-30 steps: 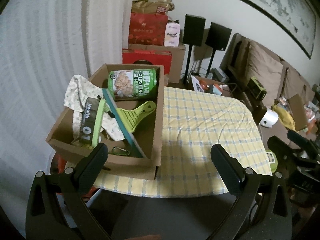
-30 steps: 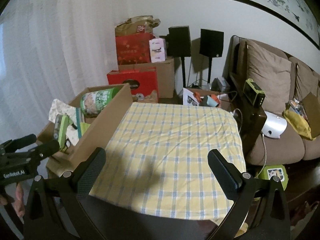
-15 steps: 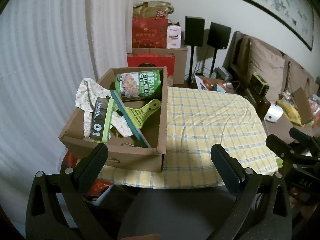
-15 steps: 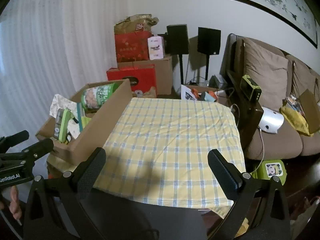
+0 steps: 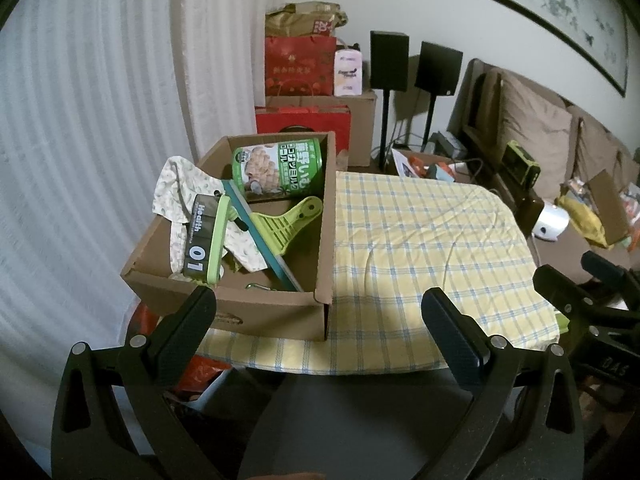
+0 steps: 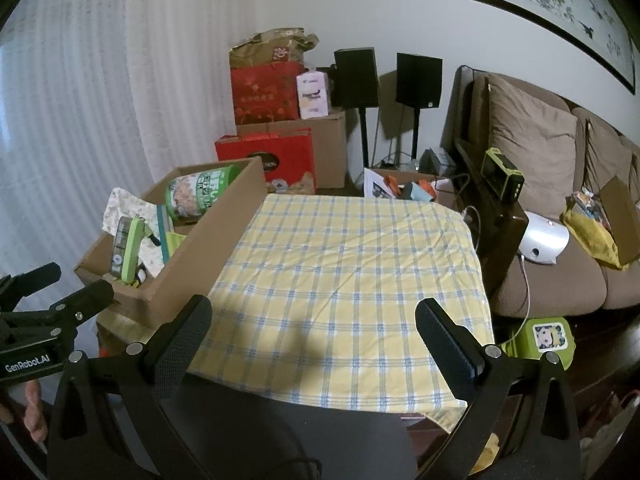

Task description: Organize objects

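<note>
Cardboard box holding can, cloth and green clip sits on checked tablecloth's left edge; left gripper and right gripper both spread wide, empty.

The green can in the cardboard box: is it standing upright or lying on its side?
Lying on its side: the green can shows its label lengthwise across the box's far end.

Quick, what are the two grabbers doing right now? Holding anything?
Left gripper: open, holding nothing.
Right gripper: open, holding nothing.
</note>
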